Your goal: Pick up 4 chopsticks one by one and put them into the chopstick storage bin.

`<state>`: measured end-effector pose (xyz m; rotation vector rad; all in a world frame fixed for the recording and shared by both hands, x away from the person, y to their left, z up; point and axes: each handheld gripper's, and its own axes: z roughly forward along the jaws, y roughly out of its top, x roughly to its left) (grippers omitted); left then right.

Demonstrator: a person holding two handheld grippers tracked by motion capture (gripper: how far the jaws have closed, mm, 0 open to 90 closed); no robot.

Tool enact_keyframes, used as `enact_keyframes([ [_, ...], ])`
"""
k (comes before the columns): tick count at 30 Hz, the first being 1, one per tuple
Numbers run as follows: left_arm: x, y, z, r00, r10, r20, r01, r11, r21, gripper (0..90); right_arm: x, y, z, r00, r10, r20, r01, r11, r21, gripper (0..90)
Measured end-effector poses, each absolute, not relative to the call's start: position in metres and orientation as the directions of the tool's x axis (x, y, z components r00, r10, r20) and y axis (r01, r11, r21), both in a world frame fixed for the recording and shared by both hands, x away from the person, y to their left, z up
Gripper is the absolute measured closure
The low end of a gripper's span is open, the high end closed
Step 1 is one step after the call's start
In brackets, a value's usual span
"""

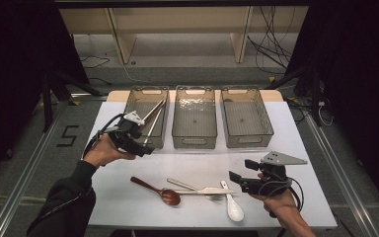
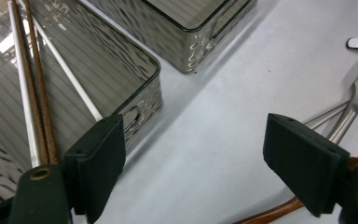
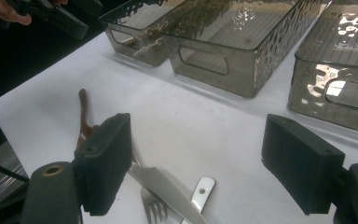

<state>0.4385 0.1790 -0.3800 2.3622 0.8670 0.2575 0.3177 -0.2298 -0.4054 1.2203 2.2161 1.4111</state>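
Chopsticks [image 1: 154, 116], the brown and pale pairs, lie slanted inside the left bin [image 1: 131, 106] of three smoky, see-through bins set side by side at the far half of the table; the middle bin [image 1: 194, 140] and right bin [image 1: 269, 126] look empty. Just over the left bin's near corner hangs the left gripper [image 1: 139, 144], jaws wide apart and holding nothing. On the near part of the white tabletop [image 1: 301, 143] lie a brown wooden spoon [image 1: 158, 190], a metal fork [image 1: 190, 188], a knife [image 1: 212, 190] and a white ceramic spoon [image 1: 233, 205], the last three overlapping. The right gripper [image 1: 242, 175] hovers just right of them, jaws also spread and empty. Around the table, grey floor, a floor rail [image 1: 24, 173], loose cables [image 1: 271, 44] and pale wooden shelving [image 1: 177, 29] behind. A dark "5" [image 1: 68, 135] is marked on the floor at left
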Motion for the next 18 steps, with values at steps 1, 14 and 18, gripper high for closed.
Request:
enact_keyframes([
  [1,0.437,0.178,-0.380,0.770,0.637,-0.024,0.521,-0.607,0.600,20.4,0.318,-0.230,-0.405,-0.621,0.753,0.219,0.517,0.183,0.836,25.4],
  [14,0.424,0.168,-0.388,0.827,0.561,-0.021,0.475,-0.678,0.561,16.6,0.318,-0.232,-0.406,-0.619,0.753,0.223,0.519,0.178,0.836,25.4],
  [18,0.418,0.163,-0.394,0.847,0.531,-0.014,0.457,-0.713,0.532,16.1,0.318,-0.232,-0.405,-0.620,0.752,0.224,0.517,0.176,0.837,25.4],
])
